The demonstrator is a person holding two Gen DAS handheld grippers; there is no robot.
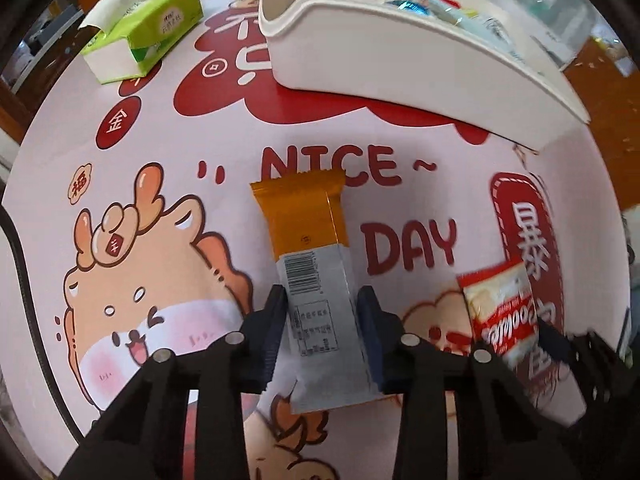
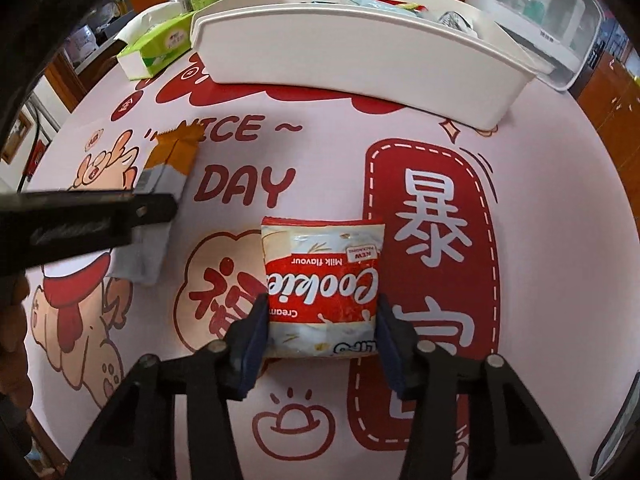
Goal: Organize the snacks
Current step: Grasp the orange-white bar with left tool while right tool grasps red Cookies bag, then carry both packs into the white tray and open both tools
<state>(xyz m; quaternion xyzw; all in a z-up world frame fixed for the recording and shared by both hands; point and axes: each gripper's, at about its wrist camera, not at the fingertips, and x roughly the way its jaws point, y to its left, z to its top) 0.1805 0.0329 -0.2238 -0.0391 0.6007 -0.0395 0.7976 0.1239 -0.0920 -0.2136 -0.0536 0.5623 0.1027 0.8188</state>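
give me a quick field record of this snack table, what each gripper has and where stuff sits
surface: cartoon tablecloth printed NICE DAY
left gripper: closed on the orange and grey snack bar, barcode side up
right gripper: pads against the sides of the red and white cookie packet
bin: white storage bin at the far side, some packets already inside
other: green tissue pack at far left, clear container behind the bin
task state: both snacks still outside the bin

right gripper (image 2: 322, 328) | jaws touch cookie packet (image 2: 322, 280) sides | white bin (image 2: 352, 60) behind
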